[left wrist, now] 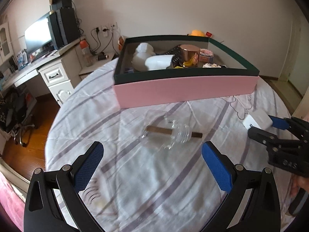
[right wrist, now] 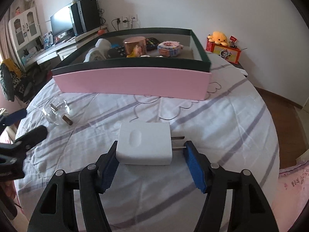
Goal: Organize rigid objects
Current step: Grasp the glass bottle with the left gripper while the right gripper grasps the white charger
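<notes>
Inspection finds you at the pick-up step of the sorting job, both tools over the bed (right wrist: 222,127) with its striped cover. Your right gripper (right wrist: 150,161) stands about half open astride the white charger (right wrist: 143,145), which lies flat on the cover with its two prongs pointing to 3 o'clock; the left finger sits against the charger's left end, while the right finger (right wrist: 193,164) is at the prong tips and clear of the body, so nothing is gripped yet. Your left gripper (left wrist: 152,164) is wide open and empty, aimed at the glass bottle (left wrist: 166,131) lying on its side at 12 o'clock from it, a brown stick through its neck, and well short of contact. The pink box (right wrist: 135,81) with the dark rim sits beyond both items at 12 o'clock, already holding a white jar, a copper tin and a calculator among other pieces. In my judgement, the next move calls for closing the right fingers on the charger's body rather than its prongs, which may slip or twist, then lifting it over the rim.
</notes>
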The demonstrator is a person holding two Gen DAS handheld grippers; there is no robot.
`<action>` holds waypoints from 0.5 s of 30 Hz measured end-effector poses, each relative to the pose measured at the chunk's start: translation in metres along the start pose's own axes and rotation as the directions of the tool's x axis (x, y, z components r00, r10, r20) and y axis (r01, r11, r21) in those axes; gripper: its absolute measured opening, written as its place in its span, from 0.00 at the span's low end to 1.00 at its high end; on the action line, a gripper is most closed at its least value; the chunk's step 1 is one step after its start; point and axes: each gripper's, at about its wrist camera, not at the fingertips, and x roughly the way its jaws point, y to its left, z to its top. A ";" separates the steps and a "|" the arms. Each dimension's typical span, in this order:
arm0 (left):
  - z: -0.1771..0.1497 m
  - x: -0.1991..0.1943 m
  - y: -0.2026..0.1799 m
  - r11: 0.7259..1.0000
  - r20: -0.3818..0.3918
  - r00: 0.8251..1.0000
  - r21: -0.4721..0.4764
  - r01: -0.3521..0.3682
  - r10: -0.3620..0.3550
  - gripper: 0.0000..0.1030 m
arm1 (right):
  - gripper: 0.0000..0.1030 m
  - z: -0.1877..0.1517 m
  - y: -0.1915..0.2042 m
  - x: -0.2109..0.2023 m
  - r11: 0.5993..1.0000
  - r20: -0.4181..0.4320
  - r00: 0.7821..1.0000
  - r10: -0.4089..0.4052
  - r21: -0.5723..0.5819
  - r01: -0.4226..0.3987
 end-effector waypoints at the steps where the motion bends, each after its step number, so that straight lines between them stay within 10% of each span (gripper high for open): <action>1: 0.002 0.005 -0.002 1.000 -0.010 1.000 0.004 0.001 -0.001 1.00 | 0.65 0.000 -0.001 0.000 1.000 0.002 1.000 -0.007 -0.002 0.007; 12: 0.015 0.040 -0.017 0.996 -0.108 0.993 0.067 0.060 -0.052 0.99 | 0.65 0.001 -0.007 0.005 1.000 0.005 1.000 -0.015 -0.002 0.015; 15: 0.017 0.039 -0.009 0.996 -0.094 0.992 0.025 0.089 -0.087 0.79 | 0.65 0.001 -0.008 0.005 1.000 0.005 1.000 -0.012 -0.001 0.012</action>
